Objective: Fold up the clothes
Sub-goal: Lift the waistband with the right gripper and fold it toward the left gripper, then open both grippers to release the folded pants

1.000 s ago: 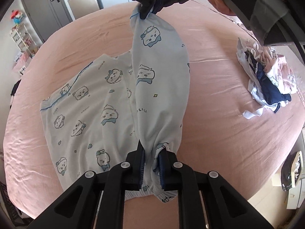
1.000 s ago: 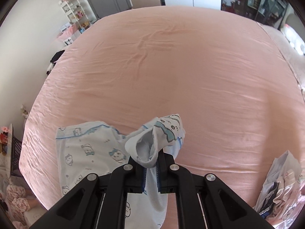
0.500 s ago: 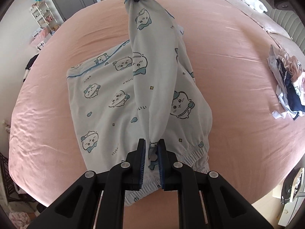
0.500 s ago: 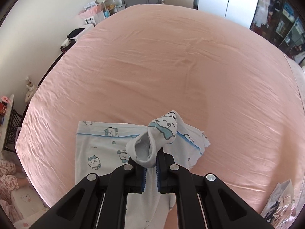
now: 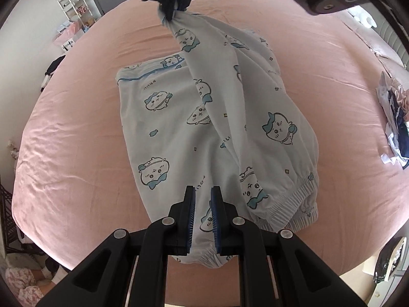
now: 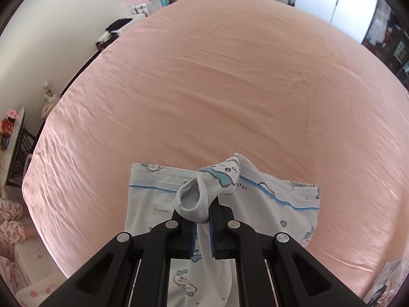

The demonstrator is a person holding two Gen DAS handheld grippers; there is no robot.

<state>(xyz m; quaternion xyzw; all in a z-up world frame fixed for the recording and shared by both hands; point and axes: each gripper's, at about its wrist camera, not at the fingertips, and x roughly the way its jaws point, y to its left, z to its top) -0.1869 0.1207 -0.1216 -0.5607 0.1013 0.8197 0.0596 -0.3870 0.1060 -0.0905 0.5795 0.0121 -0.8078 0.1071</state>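
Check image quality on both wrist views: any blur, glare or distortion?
Left wrist: strong fisheye bowing of the bed, dark corners, right gripper blurred near the top rim; pajama pants sharp. Right wrist: same bowing, soft even daylight, no glare, cloth crisp.

I see my left gripper [image 5: 203,199] nearly closed over the pale blue cartoon-print pyjama trousers [image 5: 179,128] on the pink bed [image 5: 76,153]. My right gripper [image 5: 170,5] pinches one bunched leg end aloft. A clothes pile [image 5: 393,125] sits at the bed's right edge.
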